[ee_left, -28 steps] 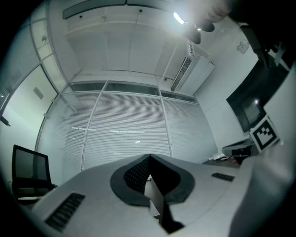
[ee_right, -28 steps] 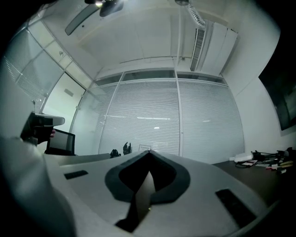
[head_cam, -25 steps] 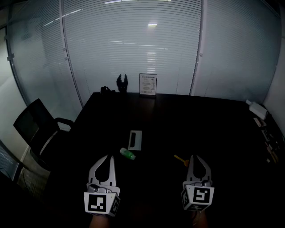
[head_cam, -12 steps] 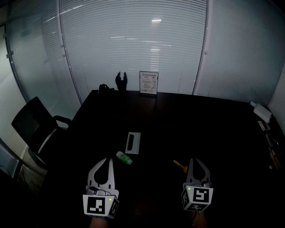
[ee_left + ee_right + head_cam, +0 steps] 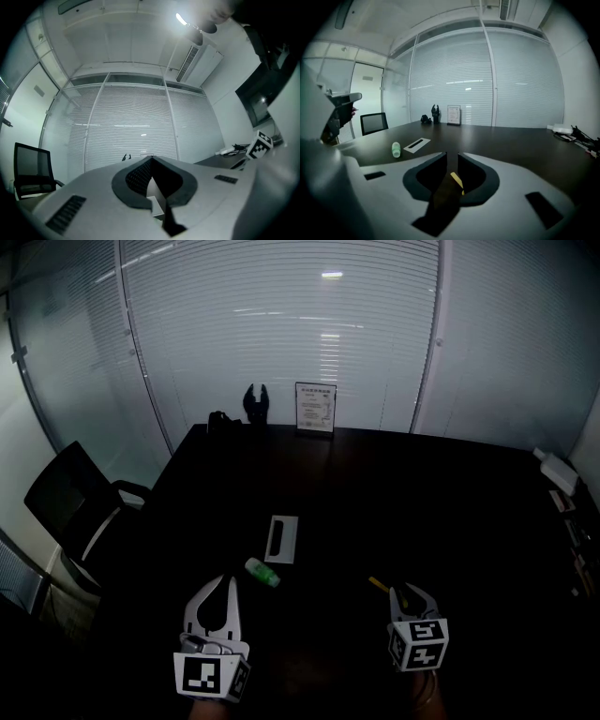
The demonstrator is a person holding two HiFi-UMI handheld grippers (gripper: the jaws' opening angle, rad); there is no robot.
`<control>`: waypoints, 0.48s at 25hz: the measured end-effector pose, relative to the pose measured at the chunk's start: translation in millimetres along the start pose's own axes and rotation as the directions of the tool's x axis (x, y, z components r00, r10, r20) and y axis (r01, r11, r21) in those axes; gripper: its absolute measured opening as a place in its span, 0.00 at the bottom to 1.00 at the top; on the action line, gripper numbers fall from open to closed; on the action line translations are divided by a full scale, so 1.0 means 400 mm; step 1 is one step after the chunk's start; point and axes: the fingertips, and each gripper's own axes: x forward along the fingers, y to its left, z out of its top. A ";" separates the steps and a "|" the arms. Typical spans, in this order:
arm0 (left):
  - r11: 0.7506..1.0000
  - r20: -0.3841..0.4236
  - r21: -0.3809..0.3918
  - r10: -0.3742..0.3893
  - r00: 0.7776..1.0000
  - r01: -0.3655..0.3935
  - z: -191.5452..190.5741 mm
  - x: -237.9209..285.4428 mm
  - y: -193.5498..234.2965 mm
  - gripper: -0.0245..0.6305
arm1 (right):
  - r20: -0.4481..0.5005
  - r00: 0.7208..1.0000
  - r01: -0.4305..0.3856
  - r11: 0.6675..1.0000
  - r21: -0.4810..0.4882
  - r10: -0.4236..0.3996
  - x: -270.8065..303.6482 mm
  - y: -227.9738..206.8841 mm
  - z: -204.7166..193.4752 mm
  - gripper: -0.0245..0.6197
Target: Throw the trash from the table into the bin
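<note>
On the dark table [image 5: 375,493] lie a small green bottle [image 5: 262,572], a flat white card with a dark slot [image 5: 281,538] and a thin yellow strip [image 5: 378,584]. My right gripper [image 5: 410,591] hangs low, just right of the strip. Its jaws have just been opening and now stand a narrow gap apart. In the right gripper view [image 5: 451,155] the yellow strip [image 5: 457,180] shows through that gap, lying on the table with no pad pressing on it. My left gripper [image 5: 226,581] is near the green bottle, its tips together [image 5: 151,159] and holding nothing.
A black office chair [image 5: 70,498] stands at the table's left, with a meshed object [image 5: 14,582] below it at the frame edge. At the far end stand a framed sign [image 5: 315,410] and a black claw-shaped object [image 5: 255,407]. White devices and cables [image 5: 555,470] line the right edge.
My right gripper has sunk toward the table and tipped downward, ending close beside the yellow strip. The left gripper has hardly shifted.
</note>
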 end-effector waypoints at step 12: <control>1.000 -0.025 0.008 0.005 1.000 -0.005 -0.036 0.002 0.007 0.03 | -0.297 0.954 -0.081 0.990 -0.112 0.045 0.079 -0.019 -0.188 0.29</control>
